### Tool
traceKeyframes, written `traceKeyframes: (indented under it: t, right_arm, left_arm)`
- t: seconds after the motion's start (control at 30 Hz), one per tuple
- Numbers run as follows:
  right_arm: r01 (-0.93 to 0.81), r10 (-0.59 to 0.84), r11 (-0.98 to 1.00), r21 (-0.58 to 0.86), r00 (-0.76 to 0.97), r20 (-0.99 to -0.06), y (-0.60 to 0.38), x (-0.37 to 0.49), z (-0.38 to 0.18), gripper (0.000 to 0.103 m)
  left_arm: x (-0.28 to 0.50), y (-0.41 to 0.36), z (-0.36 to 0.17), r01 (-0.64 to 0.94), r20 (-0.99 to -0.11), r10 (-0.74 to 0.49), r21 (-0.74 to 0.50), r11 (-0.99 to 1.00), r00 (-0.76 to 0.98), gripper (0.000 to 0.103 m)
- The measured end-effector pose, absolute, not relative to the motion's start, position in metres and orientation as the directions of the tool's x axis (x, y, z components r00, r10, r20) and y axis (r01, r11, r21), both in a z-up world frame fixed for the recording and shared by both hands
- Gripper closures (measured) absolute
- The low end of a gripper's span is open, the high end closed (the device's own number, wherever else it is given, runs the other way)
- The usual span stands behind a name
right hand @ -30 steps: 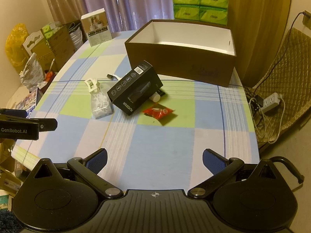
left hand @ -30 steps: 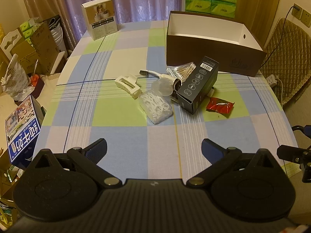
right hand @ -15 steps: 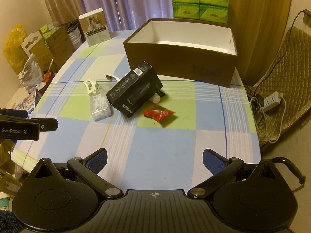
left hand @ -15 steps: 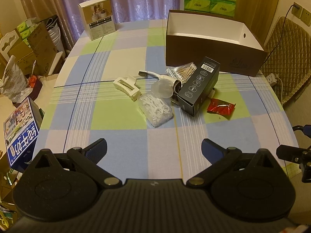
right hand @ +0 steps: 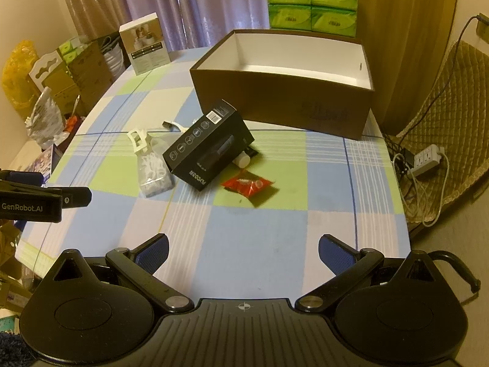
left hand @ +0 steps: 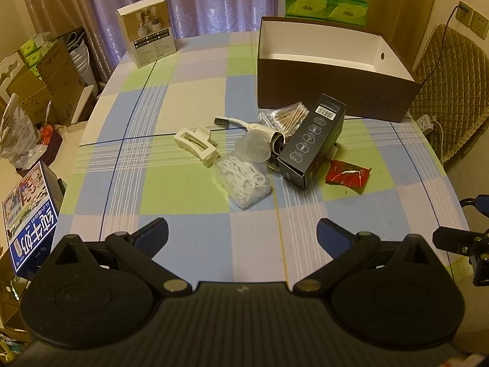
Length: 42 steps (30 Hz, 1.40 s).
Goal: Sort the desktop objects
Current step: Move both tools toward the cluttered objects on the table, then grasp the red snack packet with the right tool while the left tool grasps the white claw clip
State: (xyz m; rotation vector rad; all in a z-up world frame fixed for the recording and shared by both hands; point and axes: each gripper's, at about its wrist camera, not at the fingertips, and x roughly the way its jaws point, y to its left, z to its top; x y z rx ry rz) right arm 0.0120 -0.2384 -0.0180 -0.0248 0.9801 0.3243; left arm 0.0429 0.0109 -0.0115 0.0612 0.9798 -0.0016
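A round table covered with a blue, green and white checked cloth (left hand: 189, 195) fills both views. On its far right part stands a large open brown cardboard box with a white inside (left hand: 333, 91), nothing visible in it. At the far left of the table a white upright product carton (left hand: 146, 30) stands well apart from the rest. Behind the brown box sits a stack of green tissue packs (right hand: 311, 6).

The loose objects lie in a cluster at the middle of the table, just near of the brown box. Largest is a black rectangular product box with white icons and a barcode (left hand: 311, 143), tilted and resting on smaller things. Left of it lies a clear bag of white floss picks (left hand: 244, 180), then a cream plastic hair claw clip (left hand: 197, 143). A red foil snack packet (left hand: 347, 176) lies just right of the black box. Far of the cluster are a clear bag of cotton swabs (left hand: 287, 116) and a white toothbrush with dark bristles (left hand: 238, 122).

The left gripper (left hand: 241, 235) hovers over the near edge, fingers spread wide and empty. The right gripper (right hand: 243, 247) is likewise spread and grasps nothing.
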Motion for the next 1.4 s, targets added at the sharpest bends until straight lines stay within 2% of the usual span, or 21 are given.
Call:
traceKeyframes:
  t: [0.83, 1.4]
  right_arm:
    - [-0.267, 0.287, 0.949, 0.170, 0.497, -0.819, -0.229, 0.043, -0.026, 0.002]
    - [-0.392, 0.392, 0.898, 0.198, 0.509, -0.767, -0.229, 0.079, -0.059, 0.002]
  left_arm:
    - [0.072, 0.035, -0.020, 0.008, -0.848, 0.024, 0.033, 0.999, 0.529, 0.001]
    - [0.097, 0.064, -0.041, -0.047, -0.859, 0.040, 0.018, 0.999, 0.510, 0.001]
